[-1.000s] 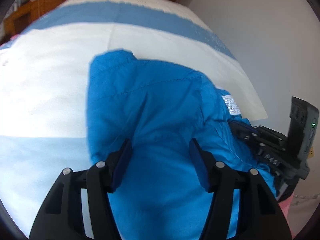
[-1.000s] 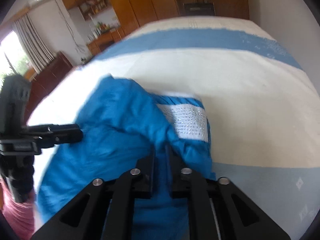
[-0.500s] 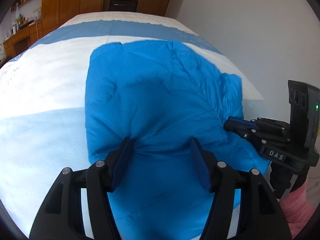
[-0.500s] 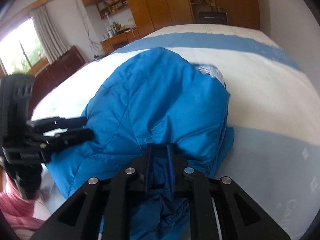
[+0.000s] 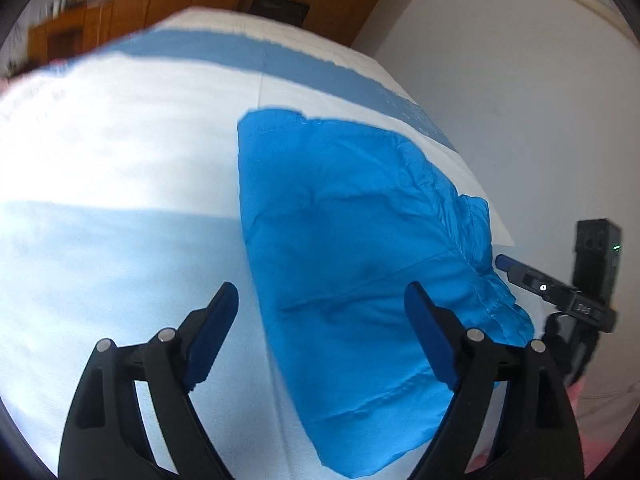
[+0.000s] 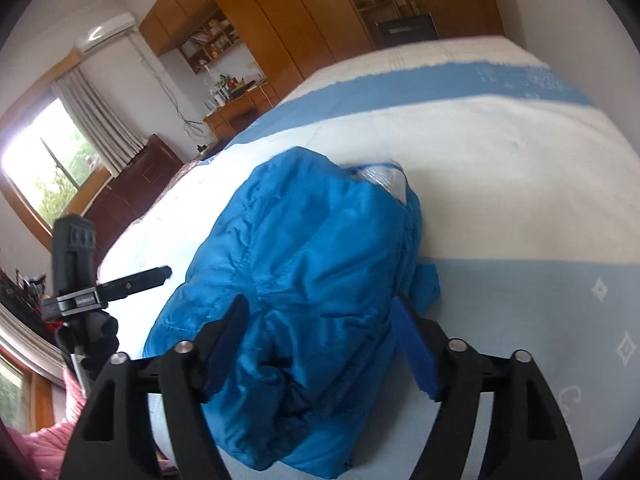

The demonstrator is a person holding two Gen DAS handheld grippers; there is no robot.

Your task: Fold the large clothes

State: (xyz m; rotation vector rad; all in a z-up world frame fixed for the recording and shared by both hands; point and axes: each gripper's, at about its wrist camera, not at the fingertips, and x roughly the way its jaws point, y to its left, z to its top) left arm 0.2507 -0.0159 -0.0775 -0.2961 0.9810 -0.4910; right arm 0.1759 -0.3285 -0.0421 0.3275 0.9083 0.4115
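Blue jacket lies bunched on the bed, on the white and pale-blue bands of the cover, toward the wall-side edge. Left tool: jaws opening, wide apart, nothing clamped; the jacket's near part shows between the pads but neither pad presses it. Right tool: jaws opening, set wide on either side of the jacket's near end, cloth between them, not gripped. A silvery lining patch shows at the jacket's far end. Wooden wardrobe stands beyond the bed; window at far left.
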